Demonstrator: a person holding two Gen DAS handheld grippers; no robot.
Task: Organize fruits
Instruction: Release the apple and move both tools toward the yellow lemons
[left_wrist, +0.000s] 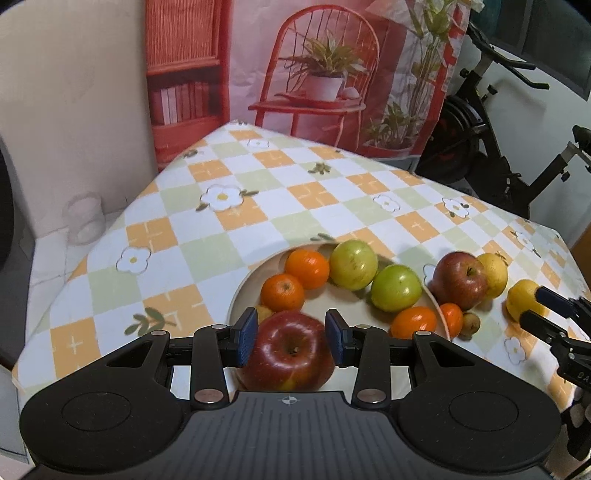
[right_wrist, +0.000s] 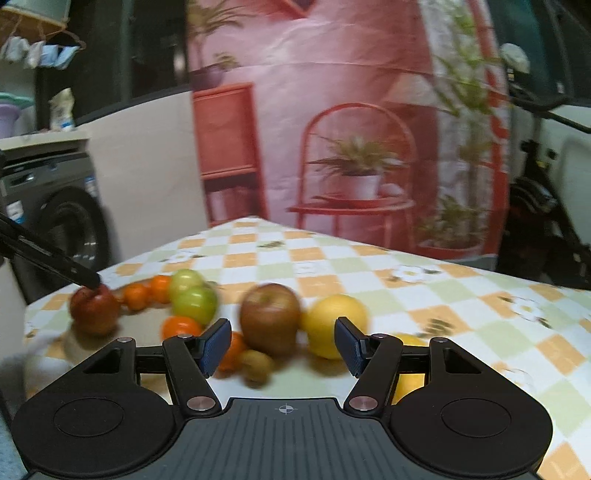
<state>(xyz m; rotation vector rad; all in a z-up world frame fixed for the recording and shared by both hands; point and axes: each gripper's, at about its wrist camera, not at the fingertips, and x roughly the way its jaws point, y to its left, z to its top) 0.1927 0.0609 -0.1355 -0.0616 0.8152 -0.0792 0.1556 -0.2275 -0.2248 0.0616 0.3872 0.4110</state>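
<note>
A cream plate (left_wrist: 243, 284) on the checked tablecloth holds three oranges (left_wrist: 282, 291), two green apples (left_wrist: 395, 288) and a red apple (left_wrist: 291, 350). My left gripper (left_wrist: 291, 336) is shut on that red apple, low over the plate's near edge. A second red apple (left_wrist: 460, 278), two yellow lemons (left_wrist: 493, 273), an orange (left_wrist: 451, 319) and a small brown fruit (left_wrist: 471, 325) lie right of the plate. My right gripper (right_wrist: 282, 343) is open and empty above the second red apple (right_wrist: 269, 317) and a lemon (right_wrist: 334, 325); its view is blurred.
The tablecloth (left_wrist: 236, 221) covers the table, whose far corner and right edge are close. A printed backdrop (left_wrist: 295, 74) hangs behind. An exercise bike (left_wrist: 498, 129) stands at the right. A washing machine (right_wrist: 55, 218) is at the left.
</note>
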